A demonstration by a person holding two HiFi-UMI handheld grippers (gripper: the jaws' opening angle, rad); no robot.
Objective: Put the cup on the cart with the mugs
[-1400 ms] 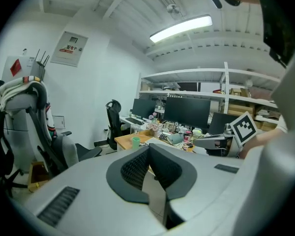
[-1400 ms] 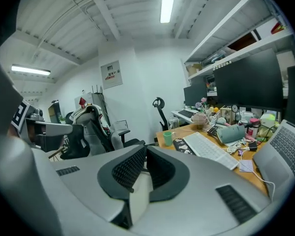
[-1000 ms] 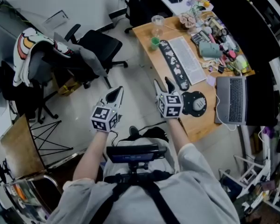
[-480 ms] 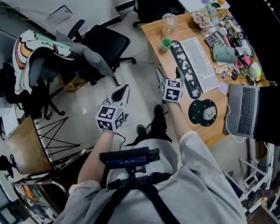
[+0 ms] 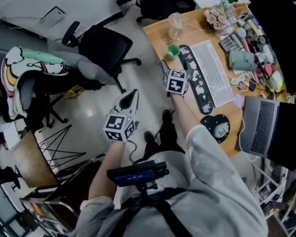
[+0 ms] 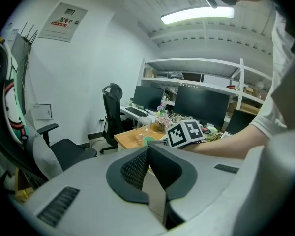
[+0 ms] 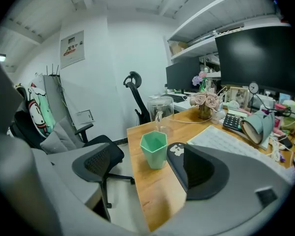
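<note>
2 tongs: nearest, the left tongs (image 5: 129, 99) hang closed and empty. Farther on, the right tongs (image 5: 174, 69) have just been opening, empty, having advanced toward the green cup (image 5: 173, 50) at the counter (image 5: 155, 33) corner. A grasp looks next.

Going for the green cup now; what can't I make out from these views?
- Cart with the mugs: in no view, beyond every frame edge.
- Green cup bottom inside: hidden by its own wall in the right gripper view; too small in the head view.
- Same cup, left gripper view: mostly behind the shut left tool.
- Glass vessel contents: clear glass, cannot tell.
</note>
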